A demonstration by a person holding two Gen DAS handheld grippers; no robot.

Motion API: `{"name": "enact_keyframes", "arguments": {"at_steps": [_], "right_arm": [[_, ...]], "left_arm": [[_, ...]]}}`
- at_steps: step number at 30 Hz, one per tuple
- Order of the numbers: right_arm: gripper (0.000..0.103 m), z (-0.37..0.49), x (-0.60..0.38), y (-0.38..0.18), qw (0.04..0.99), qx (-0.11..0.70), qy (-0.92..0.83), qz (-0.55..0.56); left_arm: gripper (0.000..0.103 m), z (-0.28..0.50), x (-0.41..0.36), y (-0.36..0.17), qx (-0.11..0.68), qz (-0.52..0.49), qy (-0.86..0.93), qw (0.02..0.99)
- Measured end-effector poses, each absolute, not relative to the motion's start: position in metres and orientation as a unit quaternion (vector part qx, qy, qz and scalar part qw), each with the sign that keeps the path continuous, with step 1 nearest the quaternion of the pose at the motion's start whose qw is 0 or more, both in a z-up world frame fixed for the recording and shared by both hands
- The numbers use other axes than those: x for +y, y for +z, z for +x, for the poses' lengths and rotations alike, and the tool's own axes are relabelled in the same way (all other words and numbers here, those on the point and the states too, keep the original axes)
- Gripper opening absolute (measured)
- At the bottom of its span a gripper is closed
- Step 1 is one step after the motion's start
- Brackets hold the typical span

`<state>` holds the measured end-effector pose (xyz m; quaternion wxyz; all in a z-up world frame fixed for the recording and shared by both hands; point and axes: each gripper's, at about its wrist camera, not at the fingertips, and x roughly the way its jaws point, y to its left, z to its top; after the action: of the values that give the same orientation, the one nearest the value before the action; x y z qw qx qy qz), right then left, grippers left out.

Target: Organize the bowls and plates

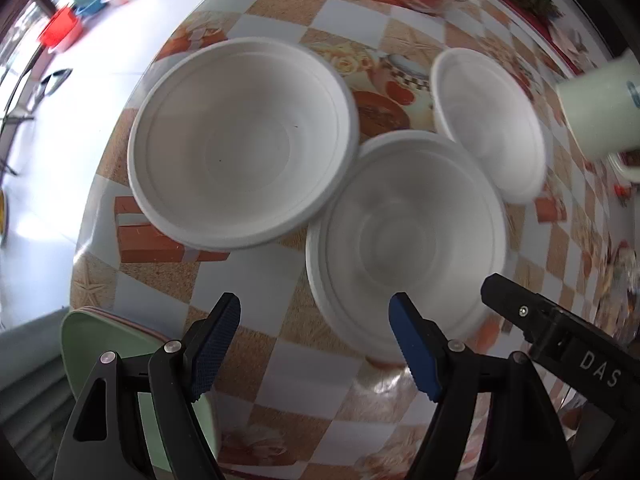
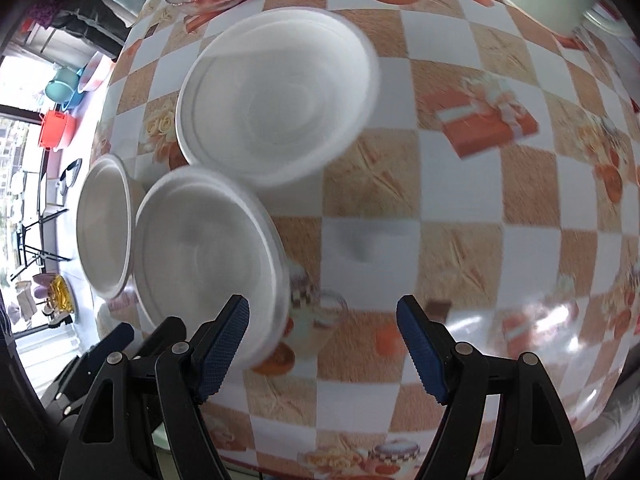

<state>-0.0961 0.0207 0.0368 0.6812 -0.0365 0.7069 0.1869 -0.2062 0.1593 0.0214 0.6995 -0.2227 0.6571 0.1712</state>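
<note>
Both our claws are spread and empty: left gripper [image 1: 314, 346] hovers over the nearest bowl [image 1: 406, 236], right gripper [image 2: 322, 348] just beside it. We judge we're approaching a first pick. Three white bowls cluster on the checkered table [image 1: 248, 364], so next we clamp the near rim and nest it into the big bowl [image 1: 242, 142].

Black plastic left hand-held gripper [image 1: 314, 344], blue ribbed pads, silver screws, white "DAS" lettering on right hand-held gripper [image 2: 322, 348]

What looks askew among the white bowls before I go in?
Nothing spilled or broken. The three white bowls sit loose and unstacked: the big bowl overlaps the rim of the middle bowl, as does the small bowl. Both grippers are open and empty.
</note>
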Motion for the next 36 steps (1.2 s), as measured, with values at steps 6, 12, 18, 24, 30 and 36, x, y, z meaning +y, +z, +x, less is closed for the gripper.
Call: {"name": "enact_keyframes", "arguments": {"at_steps": [6,12,18,24,30,36], "right_arm": [[0.077,-0.083,0.039,0.021,0.674,0.710,0.196,-0.051],[0.058,-0.082,0.046,0.005,0.659,0.722,0.201,-0.058],[0.030,-0.084,0.046,0.000,0.649,0.728,0.217,-0.052],[0.021,-0.093,0.040,-0.003,0.636,0.736,0.225,-0.059],[0.021,-0.123,0.007,-0.004,0.631,0.742,0.216,-0.067],[0.021,-0.159,-0.037,-0.007,0.626,0.754,0.192,-0.053]], "left_arm": [[0.080,-0.198,0.163,0.006,0.660,-0.249,0.190,0.683],[0.058,-0.192,0.162,-0.008,0.669,-0.257,0.190,0.671],[0.035,-0.190,0.156,-0.012,0.672,-0.244,0.175,0.677],[0.027,-0.181,0.134,-0.009,0.679,-0.204,0.136,0.692],[0.027,-0.190,0.096,-0.006,0.691,-0.135,0.088,0.704],[0.027,-0.217,0.048,-0.007,0.703,-0.083,0.032,0.706]]}}
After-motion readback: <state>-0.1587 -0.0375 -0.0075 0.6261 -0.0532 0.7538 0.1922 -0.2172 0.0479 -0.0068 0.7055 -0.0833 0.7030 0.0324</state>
